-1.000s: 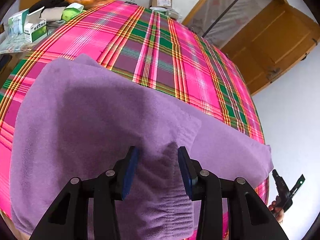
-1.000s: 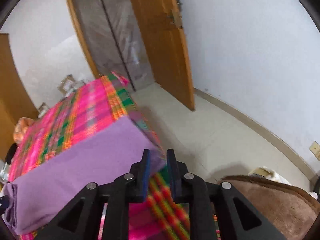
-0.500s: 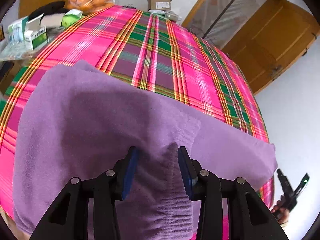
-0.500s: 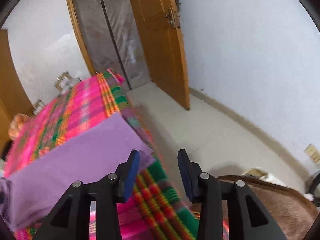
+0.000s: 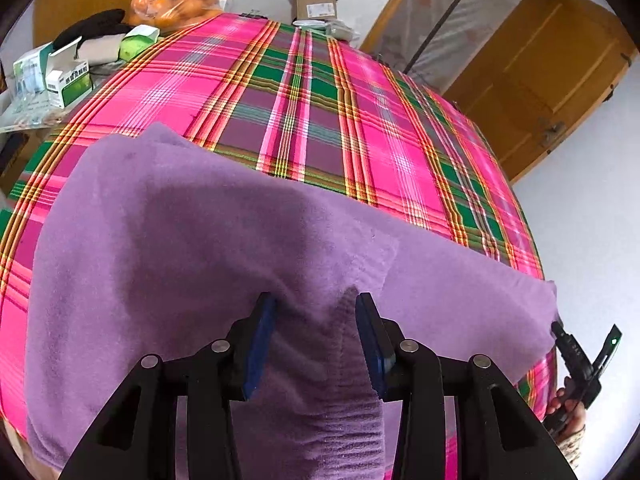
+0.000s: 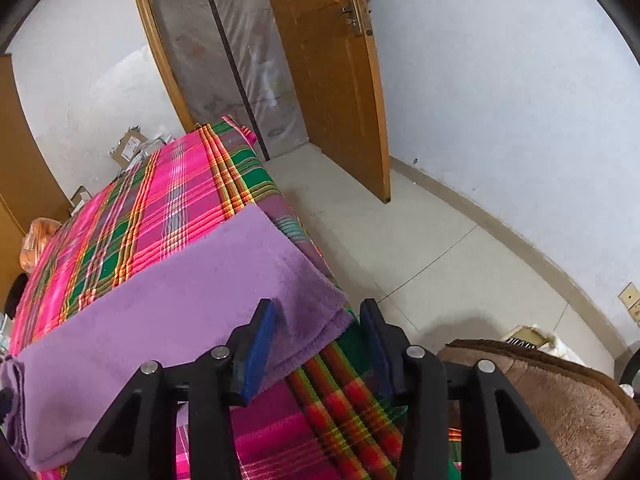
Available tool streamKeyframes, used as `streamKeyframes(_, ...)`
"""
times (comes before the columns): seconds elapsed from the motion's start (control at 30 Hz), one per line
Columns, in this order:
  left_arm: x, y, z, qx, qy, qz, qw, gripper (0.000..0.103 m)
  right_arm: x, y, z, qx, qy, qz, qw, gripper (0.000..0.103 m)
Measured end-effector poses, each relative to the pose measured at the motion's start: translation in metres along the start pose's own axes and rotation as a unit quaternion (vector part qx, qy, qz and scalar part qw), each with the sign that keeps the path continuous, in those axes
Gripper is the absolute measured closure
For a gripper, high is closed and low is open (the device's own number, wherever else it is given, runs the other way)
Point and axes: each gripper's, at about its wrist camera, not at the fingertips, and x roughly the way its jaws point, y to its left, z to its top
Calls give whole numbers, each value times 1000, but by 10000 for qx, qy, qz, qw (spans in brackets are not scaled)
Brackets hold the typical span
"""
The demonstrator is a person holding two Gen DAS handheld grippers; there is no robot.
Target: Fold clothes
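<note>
Between the left gripper's (image 5: 316,334) spread jaws, soft purple fleece (image 5: 168,240) is bunching; right gripper (image 6: 318,336) is hovering, spread, at its limp corner.

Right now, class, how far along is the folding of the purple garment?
Done: the purple garment lies doubled on the plaid cloth. In hand: the left gripper straddles a bunched ribbed hem; the right gripper is open at the corner. Left: further folds.

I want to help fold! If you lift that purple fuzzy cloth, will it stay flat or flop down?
The purple cloth would probably flop: it already sags and bunches between the left gripper. Its fleecy surface looks unlikely to slip.
</note>
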Motion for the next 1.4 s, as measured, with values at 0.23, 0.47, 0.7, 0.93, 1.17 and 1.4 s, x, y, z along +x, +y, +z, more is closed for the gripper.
streamKeyframes(0.23, 0, 3, -1, -27, -26, -84, 10000, 61, -6, 7, -3, -121, -107, -212, 9996, 67)
streamKeyframes(0.47, -1, 6, -3, -51, -78, -184, 9998, 61, -8, 24, -4, -443, -201, -383, 9981, 89)
streamKeyframes(0.7, -1, 7, -5, 2, -104, -266, 9996, 61, -29, 36, 2, -567, -500, -87, 9971, 91)
streamKeyframes(0.93, -1, 10, -5, 2, -122, -372, 9992, 61, -62, 65, 7, -884, -841, 338, 9920, 91)
streamKeyframes(1.17, -1, 11, -5, 23, -117, -431, 9990, 61, -90, 103, 1, -1305, -1057, 746, 9830, 91)
streamKeyframes(1.4, -1, 14, -6, 25, -117, -505, 9987, 60, -116, 140, -8, -1660, -1158, 1186, 9721, 91)
